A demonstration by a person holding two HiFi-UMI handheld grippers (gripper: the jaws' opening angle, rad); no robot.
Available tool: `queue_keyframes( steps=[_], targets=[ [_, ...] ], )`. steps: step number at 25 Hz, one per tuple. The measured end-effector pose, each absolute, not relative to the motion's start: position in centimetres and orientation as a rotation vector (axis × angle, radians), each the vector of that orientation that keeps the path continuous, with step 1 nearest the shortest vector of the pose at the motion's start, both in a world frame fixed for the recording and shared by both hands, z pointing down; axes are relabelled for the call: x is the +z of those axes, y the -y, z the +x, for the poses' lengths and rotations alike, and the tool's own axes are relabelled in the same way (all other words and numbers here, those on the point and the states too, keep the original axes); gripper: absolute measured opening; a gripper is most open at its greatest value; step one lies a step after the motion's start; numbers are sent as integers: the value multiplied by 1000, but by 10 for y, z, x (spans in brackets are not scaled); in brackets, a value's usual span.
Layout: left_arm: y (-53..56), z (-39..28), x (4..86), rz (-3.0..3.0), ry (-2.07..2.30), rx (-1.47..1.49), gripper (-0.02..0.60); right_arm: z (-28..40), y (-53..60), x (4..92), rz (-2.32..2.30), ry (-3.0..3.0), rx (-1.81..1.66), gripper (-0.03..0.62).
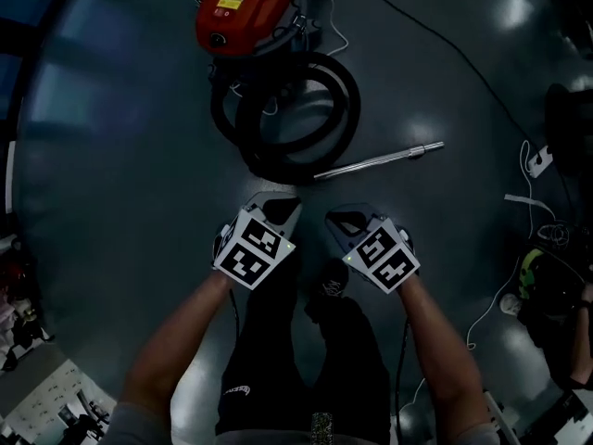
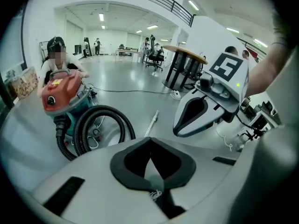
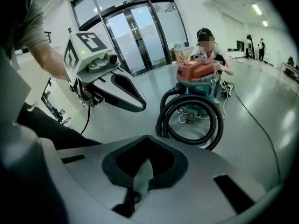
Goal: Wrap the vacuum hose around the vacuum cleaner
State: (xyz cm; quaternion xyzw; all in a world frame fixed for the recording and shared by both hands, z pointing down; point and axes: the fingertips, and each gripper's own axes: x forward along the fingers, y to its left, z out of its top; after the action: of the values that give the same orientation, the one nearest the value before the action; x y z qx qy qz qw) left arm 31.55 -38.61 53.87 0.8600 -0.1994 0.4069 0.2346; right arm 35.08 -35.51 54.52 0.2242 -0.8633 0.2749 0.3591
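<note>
**Vacuum hose coiled on the floor, both claws closed and empty**

The vacuum hose (image 1: 345, 109) lies in black loops on the grey floor (image 1: 120, 156), just in front of the red vacuum cleaner (image 1: 243, 9) and touching its base. A metal tube (image 1: 380, 160) lies on the floor beside the loops, on the right. A person (image 3: 208, 41) is behind the cleaner with hands on its lid.

The left gripper (image 1: 278, 207) and the right gripper (image 1: 347, 222) hang side by side above the floor, near the hose but apart from it. Each has its jaws pressed together with nothing between them.
</note>
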Motion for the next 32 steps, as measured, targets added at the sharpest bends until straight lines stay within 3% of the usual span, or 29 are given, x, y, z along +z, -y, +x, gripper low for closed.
queue_keyframes(
  steps=[8,15,32],
  targets=[
    [332,330,362,2426,617,938,6,345,304,372,561,2333,533,5],
    [284,329,250,2499,666,880,7,332,260,261,690,2440,619,5],
    [217,269,77,2755,610,616,6,289,202,90,1267,2441,473,5]
  ],
)
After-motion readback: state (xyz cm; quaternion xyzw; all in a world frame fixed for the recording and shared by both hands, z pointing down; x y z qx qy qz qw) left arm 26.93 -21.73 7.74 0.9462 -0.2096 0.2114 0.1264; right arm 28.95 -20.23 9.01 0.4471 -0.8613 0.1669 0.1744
